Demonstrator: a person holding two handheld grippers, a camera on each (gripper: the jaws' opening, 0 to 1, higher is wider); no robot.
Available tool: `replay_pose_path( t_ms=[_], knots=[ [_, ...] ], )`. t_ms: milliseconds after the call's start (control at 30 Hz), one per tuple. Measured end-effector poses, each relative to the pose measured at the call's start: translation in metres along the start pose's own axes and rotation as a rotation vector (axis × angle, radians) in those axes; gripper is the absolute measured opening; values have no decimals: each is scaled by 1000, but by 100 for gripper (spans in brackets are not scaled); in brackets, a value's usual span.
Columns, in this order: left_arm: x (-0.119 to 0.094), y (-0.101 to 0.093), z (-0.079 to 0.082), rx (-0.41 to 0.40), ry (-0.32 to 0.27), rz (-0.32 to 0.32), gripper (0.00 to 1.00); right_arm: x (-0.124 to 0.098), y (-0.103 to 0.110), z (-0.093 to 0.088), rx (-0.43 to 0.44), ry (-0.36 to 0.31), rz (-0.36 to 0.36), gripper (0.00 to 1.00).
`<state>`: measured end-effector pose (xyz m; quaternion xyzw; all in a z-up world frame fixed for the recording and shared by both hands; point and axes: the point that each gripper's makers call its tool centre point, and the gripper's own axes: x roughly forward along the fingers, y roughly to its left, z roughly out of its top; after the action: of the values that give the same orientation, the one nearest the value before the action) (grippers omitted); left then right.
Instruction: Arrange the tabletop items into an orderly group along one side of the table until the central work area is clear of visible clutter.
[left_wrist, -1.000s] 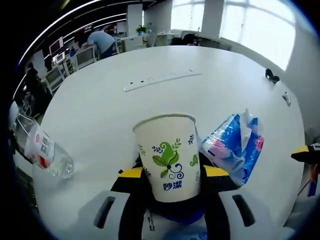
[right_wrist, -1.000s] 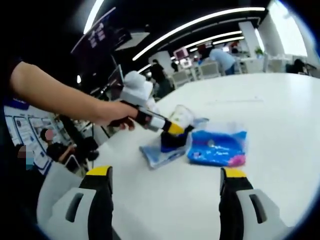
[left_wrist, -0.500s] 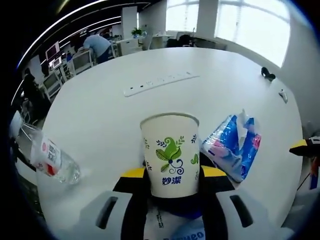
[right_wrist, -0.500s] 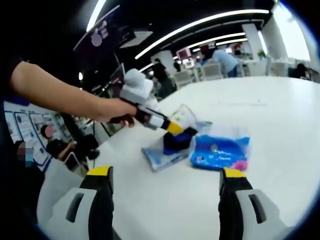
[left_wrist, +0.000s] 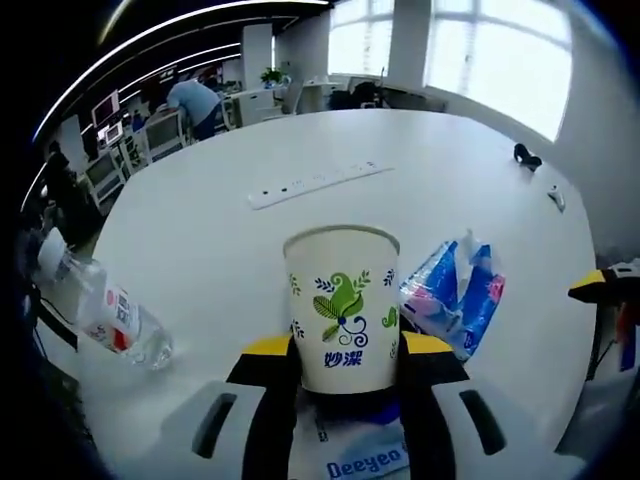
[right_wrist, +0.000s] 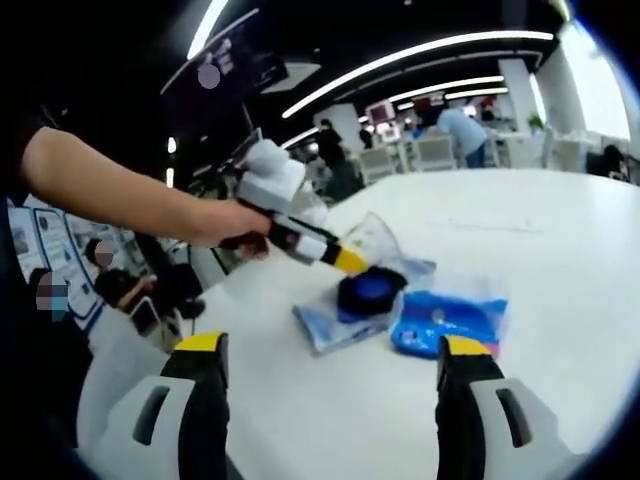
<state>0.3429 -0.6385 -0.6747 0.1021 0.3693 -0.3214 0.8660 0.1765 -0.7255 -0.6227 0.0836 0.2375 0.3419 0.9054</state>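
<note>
My left claw (left_wrist: 340, 350) is clenched on the paper cup (left_wrist: 341, 305), white with a green leaf print, held upright between the yellow-tipped jaws, open mouth up. In the right gripper view I see that same claw (right_wrist: 352, 268) from the side, gripped by a hand (right_wrist: 228, 222), with the cup (right_wrist: 372, 240) tilted and lifted above the tabletop (right_wrist: 560, 260).

Under the cup in the left gripper view lies a flat pale blue pack (left_wrist: 352, 455) with "Deeyeo" printed on it; in the right gripper view I see it as a light blue packet (right_wrist: 330, 318) flat on the tabletop, with a dark blue round thing (right_wrist: 369, 292) on it, can't tell what that is.

Blue and pink tissue pack (left_wrist: 455, 298) lies just right of the cup on the white tabletop (left_wrist: 200, 230); in the right gripper view it (right_wrist: 450, 320) sits just beside the light blue packet. Clear plastic bottle (left_wrist: 105, 305) with a red and white label lies on its side near the left edge. White power strip (left_wrist: 318, 183) lies further out, mid-table. Two small dark items near the far right edge, too small to tell.

My right claw (right_wrist: 330, 375) is released, jaws wide apart, nothing between them, over bare tabletop short of the packs. Its yellow tip (left_wrist: 605, 285) shows at the right edge of the left gripper view.
</note>
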Motion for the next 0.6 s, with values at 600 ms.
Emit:
replay_pose_path(
  t_ms=[600],
  knots=[
    [-31, -8, 0, 29, -68, -52, 37, 0, 23, 13, -75, -6, 48, 71]
  ],
)
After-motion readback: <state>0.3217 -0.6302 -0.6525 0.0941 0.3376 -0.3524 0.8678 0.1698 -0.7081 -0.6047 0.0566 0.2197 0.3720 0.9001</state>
